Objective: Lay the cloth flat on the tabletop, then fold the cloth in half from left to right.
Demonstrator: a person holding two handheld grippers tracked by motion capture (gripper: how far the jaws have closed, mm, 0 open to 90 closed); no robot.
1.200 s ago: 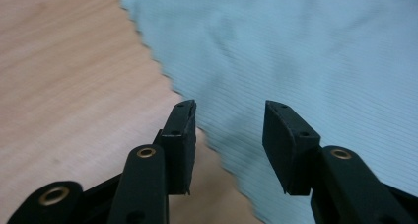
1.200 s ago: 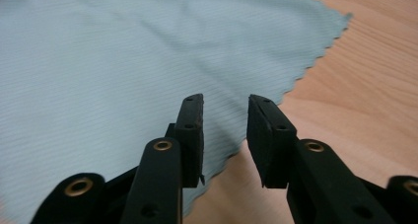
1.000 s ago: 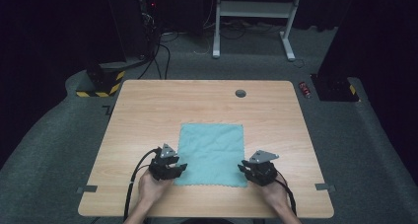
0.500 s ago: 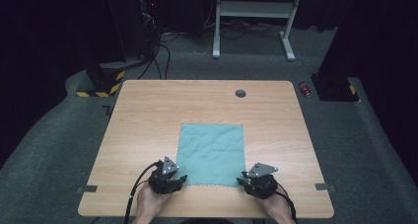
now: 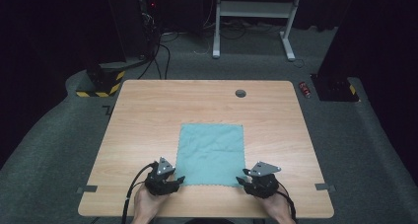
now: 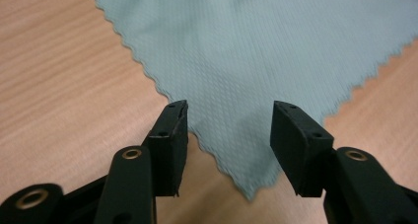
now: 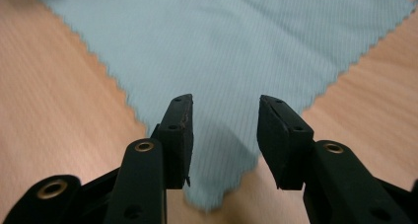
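Observation:
A light blue-green cloth point(image 5: 211, 154) with zigzag edges lies flat near the middle of the wooden table point(image 5: 148, 115). My left gripper point(image 5: 170, 180) is at the cloth's near left corner, open, its jaws straddling that corner of the cloth point(image 6: 231, 86) just above the table. My right gripper point(image 5: 245, 180) is at the near right corner, also open, with the corner of the cloth point(image 7: 222, 61) lying between its jaws. Neither holds anything.
A small dark round grommet point(image 5: 240, 93) sits near the table's far edge. Tape marks point(image 5: 87, 189) are on the near corners. Beyond the table stand a white desk frame point(image 5: 254, 17), cables and a black-yellow striped base point(image 5: 101, 83).
Both grippers have drawn back toward the near table edge, from over the cloth's lower sides to its two near corners. The cloth has not moved.

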